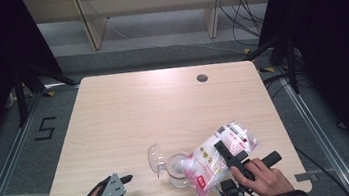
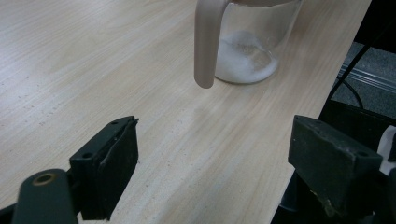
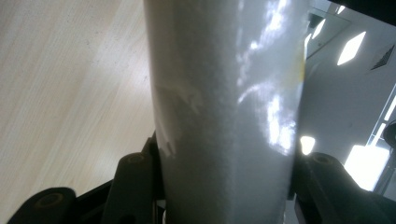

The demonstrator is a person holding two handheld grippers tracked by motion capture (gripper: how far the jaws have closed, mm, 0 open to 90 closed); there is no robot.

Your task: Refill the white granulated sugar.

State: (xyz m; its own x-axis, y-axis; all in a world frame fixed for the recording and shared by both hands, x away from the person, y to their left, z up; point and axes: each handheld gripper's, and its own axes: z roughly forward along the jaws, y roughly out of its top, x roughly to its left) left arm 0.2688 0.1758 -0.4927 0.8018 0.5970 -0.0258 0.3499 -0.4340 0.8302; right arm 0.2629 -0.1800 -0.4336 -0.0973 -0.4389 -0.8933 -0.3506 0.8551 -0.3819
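Over the jar point(image 1: 177, 168), right gripper point(image 1: 230, 155) clamps a tilted bag point(image 1: 220, 155).

The clear jug point(image 2: 247, 42) is running off the top edge, rim unseen; the bag point(image 3: 224, 112) is hiding its claw's inner pads.

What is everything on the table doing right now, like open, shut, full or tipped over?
Bag: tilted, mouth down over the jar, held by the right gripper, white grains inside.
Jar: upright, open, a little white powder at the bottom.
Lid: swung open beside the jar.
Left gripper: open, holding nothing, near the table's edge.
Right gripper: shut on the bag.
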